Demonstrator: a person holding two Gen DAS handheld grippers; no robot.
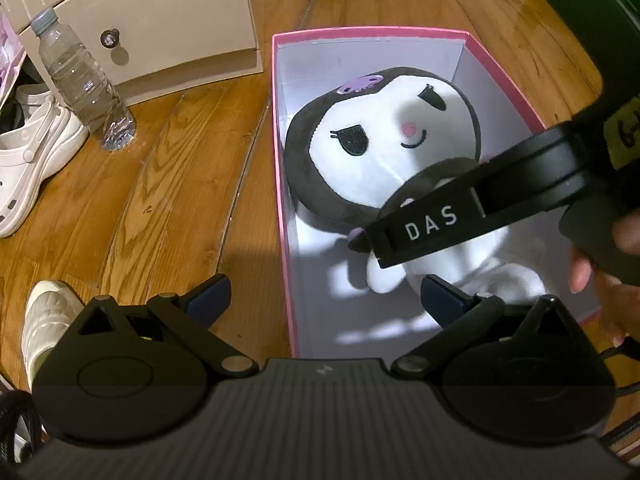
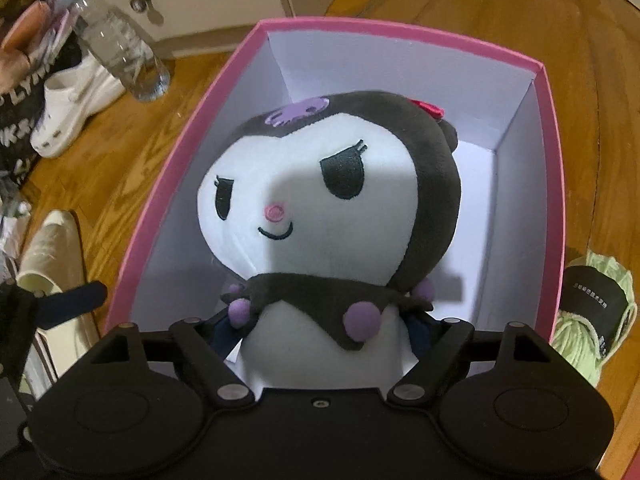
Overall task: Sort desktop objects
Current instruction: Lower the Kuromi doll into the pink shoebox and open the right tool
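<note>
A black-and-white plush doll [image 1: 384, 148] with a purple skull mark lies inside a pink box [image 1: 279, 200] with white inner walls, on a wooden floor. My right gripper [image 2: 320, 332] is shut on the doll [image 2: 320, 208] at its body, just below the dark collar, and holds it inside the box [image 2: 556, 208]. In the left wrist view the right gripper's black body reaches in from the right over the doll. My left gripper [image 1: 324, 300] is open and empty, its fingers astride the box's near left wall.
A clear plastic water bottle [image 1: 80, 80] stands on the floor left of the box, in front of a beige cabinet [image 1: 160, 12]. White shoes [image 1: 28, 152] lie at the far left. A green yarn ball with a black label [image 2: 592, 316] sits right of the box.
</note>
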